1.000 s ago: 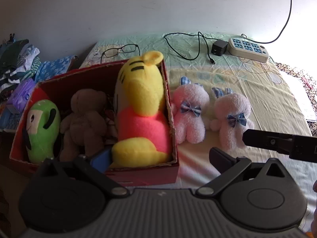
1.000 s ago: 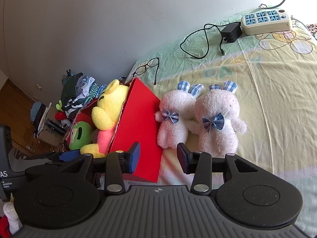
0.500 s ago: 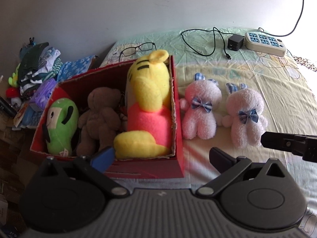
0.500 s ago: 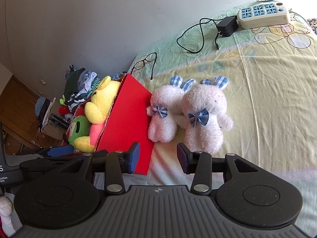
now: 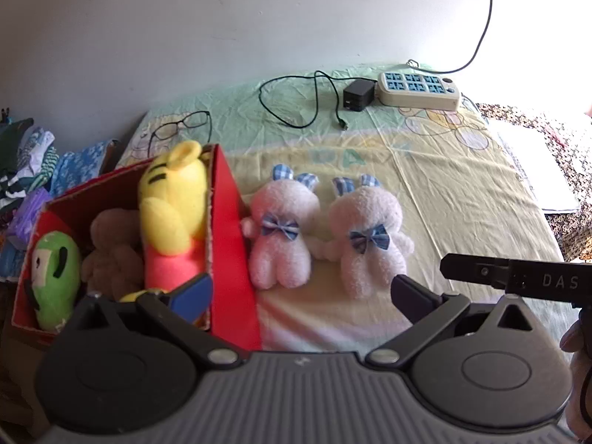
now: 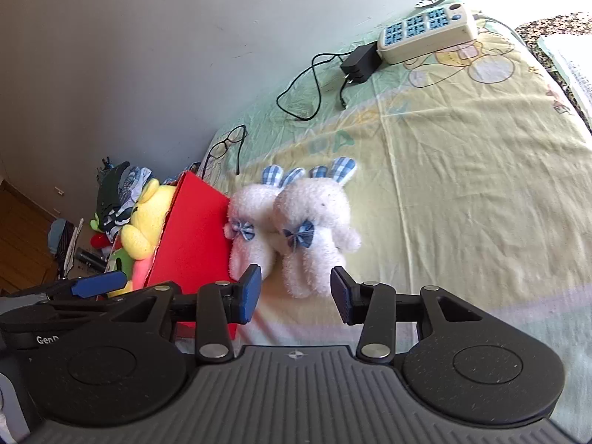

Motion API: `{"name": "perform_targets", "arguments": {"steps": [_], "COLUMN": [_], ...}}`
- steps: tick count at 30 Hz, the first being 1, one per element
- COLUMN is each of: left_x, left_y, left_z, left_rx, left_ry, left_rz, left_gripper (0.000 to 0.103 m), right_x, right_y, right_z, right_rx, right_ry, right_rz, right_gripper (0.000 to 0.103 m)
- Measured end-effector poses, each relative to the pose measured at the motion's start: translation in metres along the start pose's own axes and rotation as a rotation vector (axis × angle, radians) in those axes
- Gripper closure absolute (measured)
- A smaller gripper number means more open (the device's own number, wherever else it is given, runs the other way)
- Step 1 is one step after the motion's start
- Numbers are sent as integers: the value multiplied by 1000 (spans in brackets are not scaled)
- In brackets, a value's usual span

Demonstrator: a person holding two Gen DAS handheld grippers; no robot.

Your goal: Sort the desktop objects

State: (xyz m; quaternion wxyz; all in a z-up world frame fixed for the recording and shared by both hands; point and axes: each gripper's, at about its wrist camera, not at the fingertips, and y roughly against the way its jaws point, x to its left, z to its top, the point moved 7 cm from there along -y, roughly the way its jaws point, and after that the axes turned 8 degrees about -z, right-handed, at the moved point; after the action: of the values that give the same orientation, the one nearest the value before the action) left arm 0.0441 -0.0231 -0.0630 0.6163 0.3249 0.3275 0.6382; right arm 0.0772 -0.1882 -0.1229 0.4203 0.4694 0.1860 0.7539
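The right hand-held gripper [image 6: 295,292] stands part open and empty just short of the feet of the nearer pink rabbit [image 6: 314,227], while the left hand-held gripper [image 5: 296,292] gapes wide, holding nothing, one finger over the red box [image 5: 231,244]. To do this well, I judge the right should straddle that rabbit's body, not a leg, and pinch firmly. Its twin [image 6: 249,231] lies touching it against the box on the bed [image 6: 462,170].

Red box [image 5: 229,236] wall blocks my left, touching the nearer plush rabbit [image 5: 281,236]. Second rabbit [image 6: 314,229] sits against it. Bare sheet [image 6: 462,192] to my right is free; charger cable [image 5: 314,100] lies far back.
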Motion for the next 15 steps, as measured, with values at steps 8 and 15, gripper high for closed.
{"name": "perform_targets", "arguments": {"steps": [8, 15], "left_x": [-30, -29], "left_y": [-33, -55], "left_z": [-3, -11], "left_rx": [72, 130], "left_ry": [-75, -92], "left_rz": [-21, -16], "left_gripper": [1, 1], "right_x": [-33, -38], "right_y": [0, -7], "right_z": [0, -4], "right_rx": [-3, 12], "right_ry": [-108, -128], "right_rz": [-39, -58], "right_gripper": [56, 56]}}
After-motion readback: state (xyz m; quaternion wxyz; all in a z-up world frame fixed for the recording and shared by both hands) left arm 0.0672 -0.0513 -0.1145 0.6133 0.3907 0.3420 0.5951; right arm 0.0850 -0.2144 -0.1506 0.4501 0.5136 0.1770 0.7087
